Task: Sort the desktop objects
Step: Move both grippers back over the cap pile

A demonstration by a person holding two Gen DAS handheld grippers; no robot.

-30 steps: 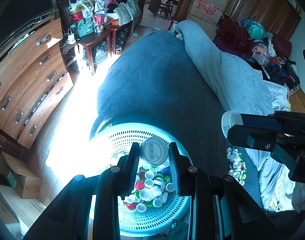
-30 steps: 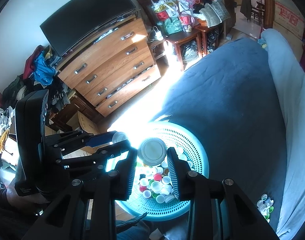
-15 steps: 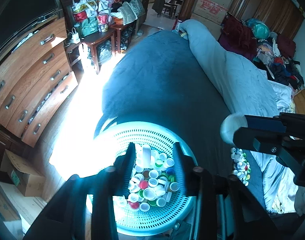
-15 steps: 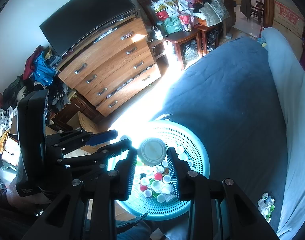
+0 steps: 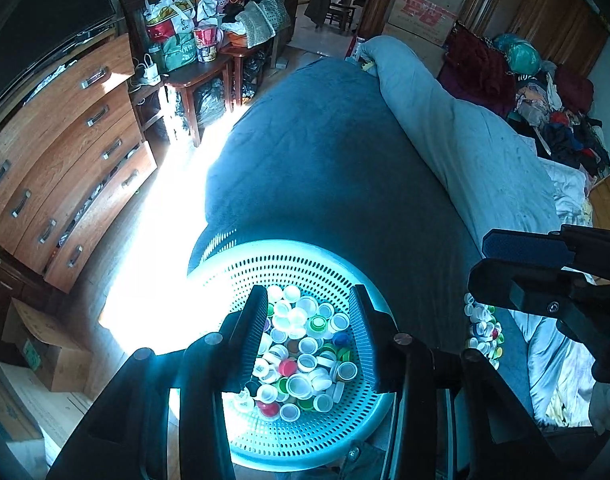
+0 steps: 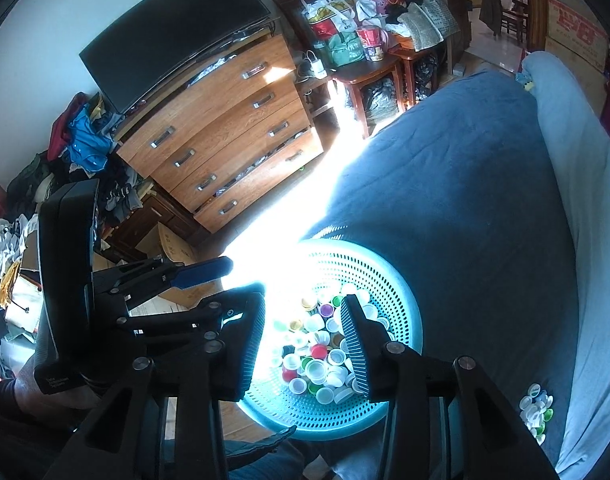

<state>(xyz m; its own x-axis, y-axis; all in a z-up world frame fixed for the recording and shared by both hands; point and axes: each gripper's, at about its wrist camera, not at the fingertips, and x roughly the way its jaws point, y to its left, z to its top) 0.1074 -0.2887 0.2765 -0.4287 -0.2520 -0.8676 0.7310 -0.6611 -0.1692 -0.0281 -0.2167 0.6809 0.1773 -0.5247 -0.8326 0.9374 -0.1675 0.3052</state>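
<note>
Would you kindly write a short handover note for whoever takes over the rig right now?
Left tongs: open, empty, above the basket.
Right tongs: open, empty, also above it.
Teal basket: on the bed's near edge, holding a heap of mixed bottle caps.
Loose caps: small pile on the blue blanket, right of the basket.
Done: most caps binned.
Left: probably move the loose pile into the basket.

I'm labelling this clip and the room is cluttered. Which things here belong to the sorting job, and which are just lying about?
Job: teal basket, bottle caps in it, small cap pile on the bed, left gripper, right gripper, both open.

Lying about: dresser, TV, side table with bags, quilt.
</note>
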